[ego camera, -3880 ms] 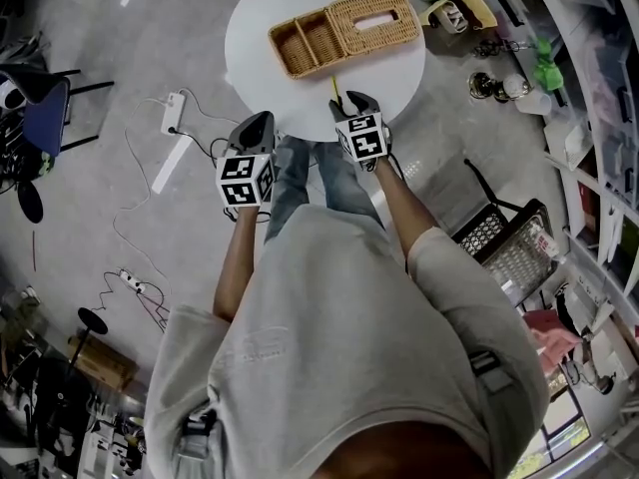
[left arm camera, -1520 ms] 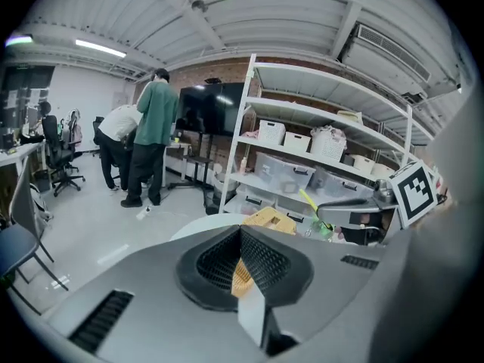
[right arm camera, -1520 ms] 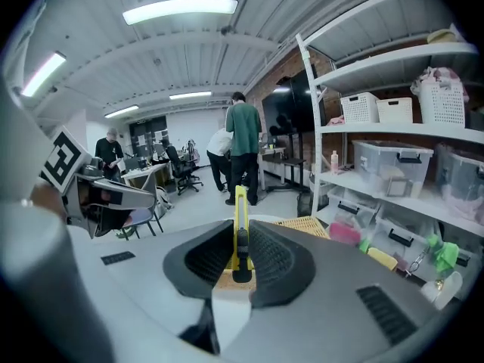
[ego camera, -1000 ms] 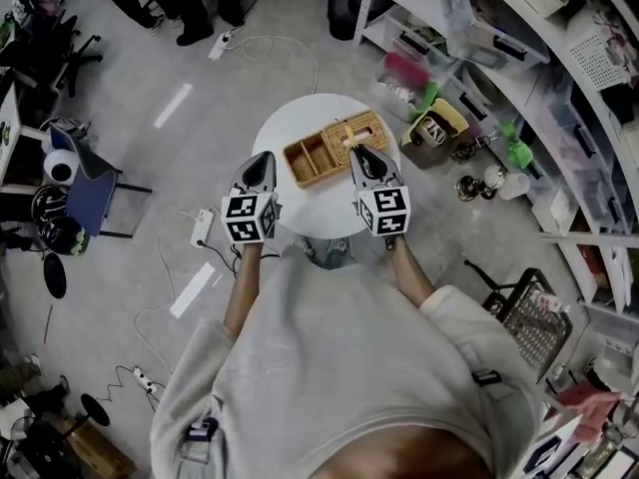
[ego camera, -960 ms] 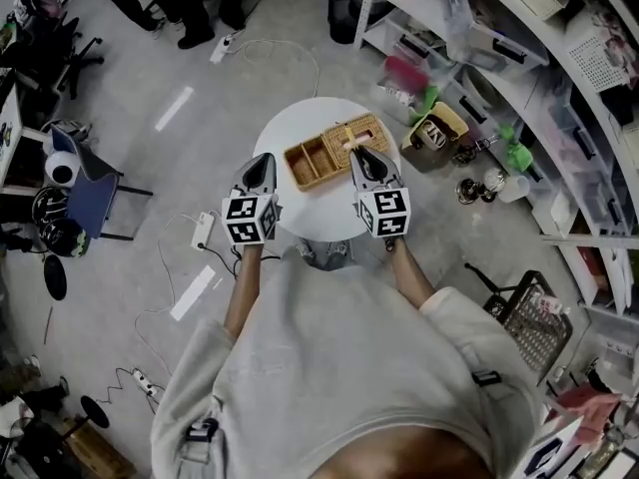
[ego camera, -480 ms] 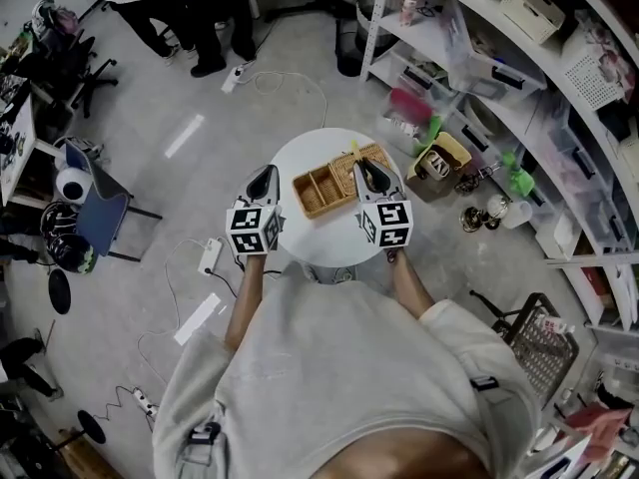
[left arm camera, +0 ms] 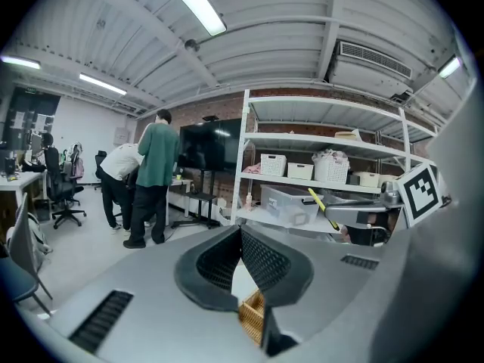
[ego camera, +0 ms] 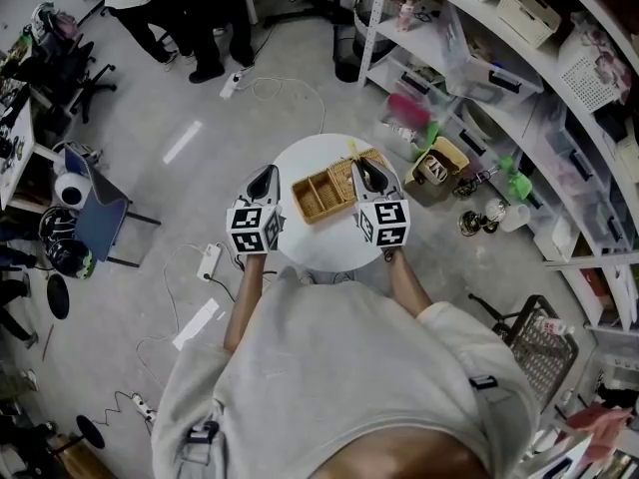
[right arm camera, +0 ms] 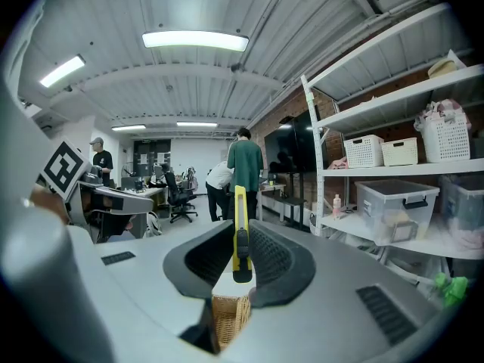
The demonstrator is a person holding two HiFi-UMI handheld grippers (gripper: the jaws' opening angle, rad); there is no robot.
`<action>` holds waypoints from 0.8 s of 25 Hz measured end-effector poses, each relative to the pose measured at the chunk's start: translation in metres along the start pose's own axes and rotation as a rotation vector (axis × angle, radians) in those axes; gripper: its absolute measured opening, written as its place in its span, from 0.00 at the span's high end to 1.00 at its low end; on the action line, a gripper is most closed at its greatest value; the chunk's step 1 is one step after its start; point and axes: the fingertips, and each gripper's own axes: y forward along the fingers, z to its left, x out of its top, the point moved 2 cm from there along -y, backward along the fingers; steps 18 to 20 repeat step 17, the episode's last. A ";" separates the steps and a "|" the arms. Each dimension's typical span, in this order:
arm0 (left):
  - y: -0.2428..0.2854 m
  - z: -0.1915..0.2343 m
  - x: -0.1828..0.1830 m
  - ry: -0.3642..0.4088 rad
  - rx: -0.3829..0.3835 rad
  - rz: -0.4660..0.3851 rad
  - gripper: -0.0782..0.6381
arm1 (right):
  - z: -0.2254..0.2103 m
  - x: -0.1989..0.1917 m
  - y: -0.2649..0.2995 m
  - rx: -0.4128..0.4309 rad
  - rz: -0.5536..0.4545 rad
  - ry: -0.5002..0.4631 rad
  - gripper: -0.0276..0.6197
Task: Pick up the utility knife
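Grey concrete floor (ego camera: 150, 118) fills the left half of the head view. Long white shelving (ego camera: 559, 58) curves down the right edge, stacked with bins and baskets.

The wearer's grey shirt (ego camera: 349, 387) takes up the lower centre, both forearms reaching up-frame.

A round white table (ego camera: 319, 245) sits at frame centre. On it lies a wicker basket (ego camera: 324, 190) with several compartments, set on a slant.

Two people (ego camera: 170, 8) stand at the upper left. A blue chair (ego camera: 95, 223) is at the left edge, and a white power strip (ego camera: 209, 259) lies on the floor just left of the table.

The left gripper (ego camera: 263, 180) is held over the table's left rim. In its own view the left gripper's (left arm camera: 242, 259) pads meet at the tips with nothing between them, and the basket shows below.

The right gripper (ego camera: 364, 173) is over the basket's right end, with its jaws drawn narrow and clamped on the utility knife (right arm camera: 240, 233). The knife has a yellow body and a black slider. It stands upright between the pads, its end poking past the tips, and it is clear of the table. In the head view it is a small yellow sliver above the right gripper's tips.
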 end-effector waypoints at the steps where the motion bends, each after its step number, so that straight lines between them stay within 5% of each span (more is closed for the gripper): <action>1: 0.000 0.000 -0.001 0.000 -0.001 0.002 0.86 | 0.000 -0.001 0.000 -0.001 0.002 0.000 0.84; 20: 0.003 0.005 -0.003 0.007 -0.014 0.010 0.86 | 0.004 -0.005 0.004 -0.004 0.021 -0.006 0.84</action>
